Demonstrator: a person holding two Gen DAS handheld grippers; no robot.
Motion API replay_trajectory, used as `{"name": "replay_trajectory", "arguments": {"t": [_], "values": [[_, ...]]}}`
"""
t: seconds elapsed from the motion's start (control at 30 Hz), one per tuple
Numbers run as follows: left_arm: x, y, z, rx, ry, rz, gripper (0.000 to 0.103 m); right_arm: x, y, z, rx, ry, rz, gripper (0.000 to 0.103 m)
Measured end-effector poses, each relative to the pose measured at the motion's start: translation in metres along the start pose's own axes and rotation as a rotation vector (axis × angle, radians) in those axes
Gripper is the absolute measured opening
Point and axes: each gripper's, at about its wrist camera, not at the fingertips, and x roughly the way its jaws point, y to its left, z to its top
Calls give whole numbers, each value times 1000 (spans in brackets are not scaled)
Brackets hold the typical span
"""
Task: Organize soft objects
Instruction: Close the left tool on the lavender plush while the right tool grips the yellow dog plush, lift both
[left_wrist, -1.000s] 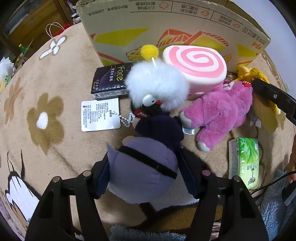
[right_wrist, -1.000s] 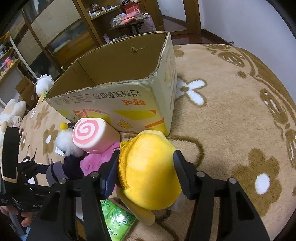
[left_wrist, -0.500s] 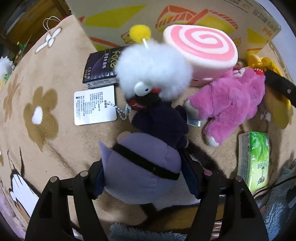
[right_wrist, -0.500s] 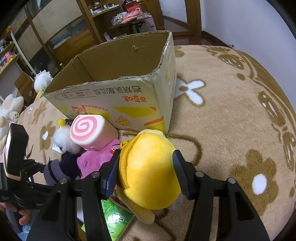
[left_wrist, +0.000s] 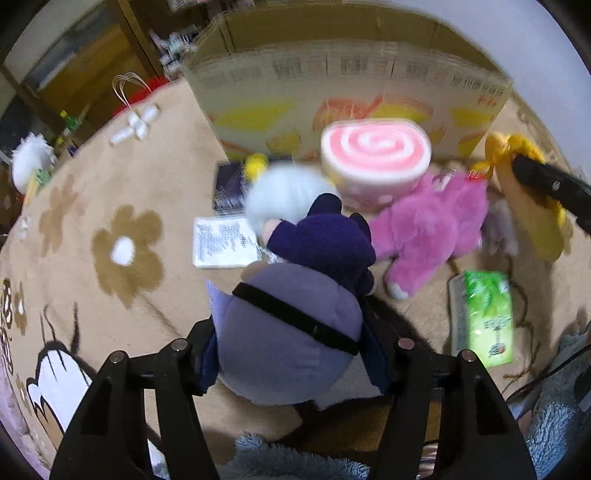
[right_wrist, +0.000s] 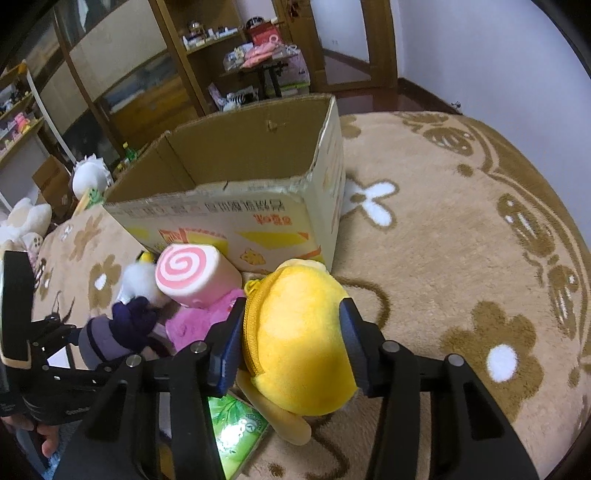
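My left gripper (left_wrist: 291, 347) jaws are closing on the purple doll (left_wrist: 288, 332), my right gripper (right_wrist: 291, 332) jaws closing on the yellow plush (right_wrist: 299, 339); next both need carrying over the cardboard box (right_wrist: 236, 173) rim.

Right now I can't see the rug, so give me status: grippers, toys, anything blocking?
Left gripper closing on purple doll. Right gripper closing on yellow plush. Cardboard box open; swirl cushion against its front.

Pretty lived-in room: a tan plush rug (right_wrist: 461, 258) with brown and white flowers covers the floor, tall wooden cabinets with glass doors (right_wrist: 122, 74) line the back, a cluttered shelf (right_wrist: 221, 33) sits beside a wooden door frame (right_wrist: 376, 40), plain white wall (right_wrist: 480, 48) on the right.
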Motion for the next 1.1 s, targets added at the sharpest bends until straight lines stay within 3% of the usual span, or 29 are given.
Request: {"name": "replay_trajectory", "arguments": {"t": [0.17,0.6,0.83,1.1], "values": [[-38,0,-8,-24,-147,28,62,-25,2,1,2,-78,4,52],[-92,8,5,-65,-471,57,62,-82,24,11,-62,-318,-8,51],[-106,14,31,-48,-535,71,62,-93,35,28,-100,-377,-6,51],[-102,16,75,-14,-562,102,63,-78,46,56,-139,-389,2,51]]}}
